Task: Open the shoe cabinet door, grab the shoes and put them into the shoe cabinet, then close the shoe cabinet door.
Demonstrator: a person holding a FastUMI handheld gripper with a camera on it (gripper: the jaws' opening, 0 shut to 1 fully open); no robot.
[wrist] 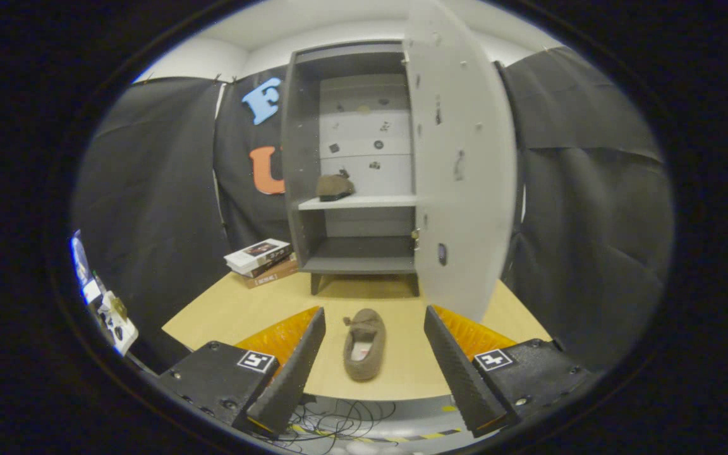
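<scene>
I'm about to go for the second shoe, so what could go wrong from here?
1. The shoe lies lengthwise between the open gripper fingers; a shallow pinch on its soft sides may slip.
2. The open door swings out over the table near the path; the gripper could bump it.
3. The shelf already holds one shoe, which could get knocked.

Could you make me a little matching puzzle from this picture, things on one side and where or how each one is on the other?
Things:
1. cabinet door
2. shoe on the shelf
3. shoe on the table
4. stack of books

Places or states:
A. lying on the wooden table between the open jaws of the gripper, touched by neither
B. swung wide open
C. on the table beside the cabinet's left side
D. inside the cabinet, on the middle shelf

Pairs: 1-B, 2-D, 3-A, 4-C
</scene>
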